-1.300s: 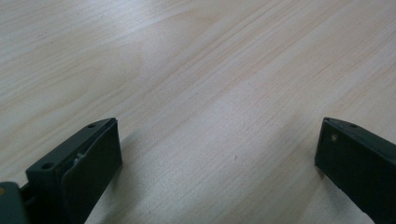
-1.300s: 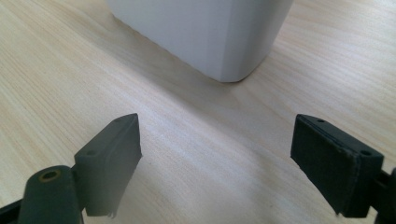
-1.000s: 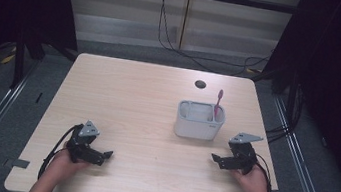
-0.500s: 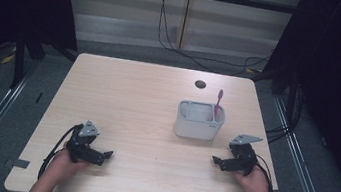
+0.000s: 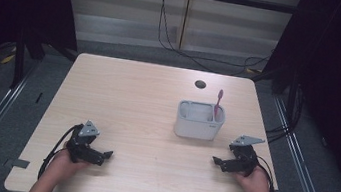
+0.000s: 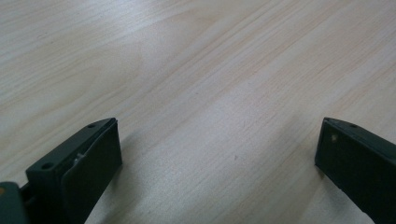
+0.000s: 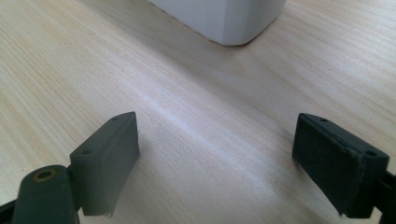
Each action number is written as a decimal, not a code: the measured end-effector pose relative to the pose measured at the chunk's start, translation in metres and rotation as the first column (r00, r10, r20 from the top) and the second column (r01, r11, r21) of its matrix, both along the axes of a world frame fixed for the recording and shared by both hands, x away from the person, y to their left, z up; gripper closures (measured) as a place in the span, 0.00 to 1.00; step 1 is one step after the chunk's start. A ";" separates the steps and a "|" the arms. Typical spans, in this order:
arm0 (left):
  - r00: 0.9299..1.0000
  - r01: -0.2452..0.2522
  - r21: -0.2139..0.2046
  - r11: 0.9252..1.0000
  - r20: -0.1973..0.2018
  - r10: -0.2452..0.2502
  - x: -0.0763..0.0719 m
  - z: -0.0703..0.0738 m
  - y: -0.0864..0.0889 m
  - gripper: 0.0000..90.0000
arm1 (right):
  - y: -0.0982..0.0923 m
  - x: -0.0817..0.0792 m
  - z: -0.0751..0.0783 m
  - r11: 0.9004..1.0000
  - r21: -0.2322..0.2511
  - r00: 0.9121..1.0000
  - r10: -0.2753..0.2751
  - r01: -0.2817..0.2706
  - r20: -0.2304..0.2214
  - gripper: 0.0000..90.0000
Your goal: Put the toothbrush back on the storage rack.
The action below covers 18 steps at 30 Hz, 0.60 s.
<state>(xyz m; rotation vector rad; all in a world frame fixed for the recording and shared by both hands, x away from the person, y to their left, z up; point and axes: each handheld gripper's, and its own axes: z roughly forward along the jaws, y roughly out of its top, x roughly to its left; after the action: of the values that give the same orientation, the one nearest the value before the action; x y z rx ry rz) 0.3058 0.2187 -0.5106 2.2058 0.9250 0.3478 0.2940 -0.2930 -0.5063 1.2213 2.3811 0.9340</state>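
A white holder point(image 5: 200, 121) stands right of the table's middle, and a pink toothbrush point(image 5: 217, 102) rises upright from its right side. My left gripper point(image 5: 105, 156) rests low over the wood near the front left, open, with nothing between its jaws. My right gripper point(image 5: 218, 162) sits near the front right, a little in front of and to the right of the holder, also open and holding nothing. In the left gripper view the left gripper point(image 6: 219, 154) has bare wood between its jaws. In the right gripper view the right gripper point(image 7: 217, 154) points toward the holder's corner point(image 7: 224, 18).
A small dark round spot point(image 5: 200, 84) marks the light wooden table point(image 5: 132, 101) near its far edge. Black cables trail from both grippers toward the front edge. Dark curtains and metal rails flank the table on both sides.
The right gripper has crept slightly toward the front edge. The left gripper, holder and toothbrush have not moved.
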 end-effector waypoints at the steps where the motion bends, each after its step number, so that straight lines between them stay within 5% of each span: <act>1: 1.000 0.000 0.000 1.000 0.000 0.000 0.000 0.000 0.000 0.00 | 0.000 0.000 0.000 1.000 0.000 1.000 0.000 0.000 0.000 0.16; 18: 1.000 0.000 0.000 1.000 0.000 0.000 0.000 0.000 0.000 0.00 | -0.006 -0.004 -0.006 0.999 0.044 0.998 0.018 -0.021 0.058 0.16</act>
<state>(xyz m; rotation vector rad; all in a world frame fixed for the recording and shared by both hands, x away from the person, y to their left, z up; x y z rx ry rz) 0.3058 0.2187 -0.5106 2.2061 0.9249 0.3476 0.2897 -0.2993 -0.5122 1.1729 2.3435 1.0198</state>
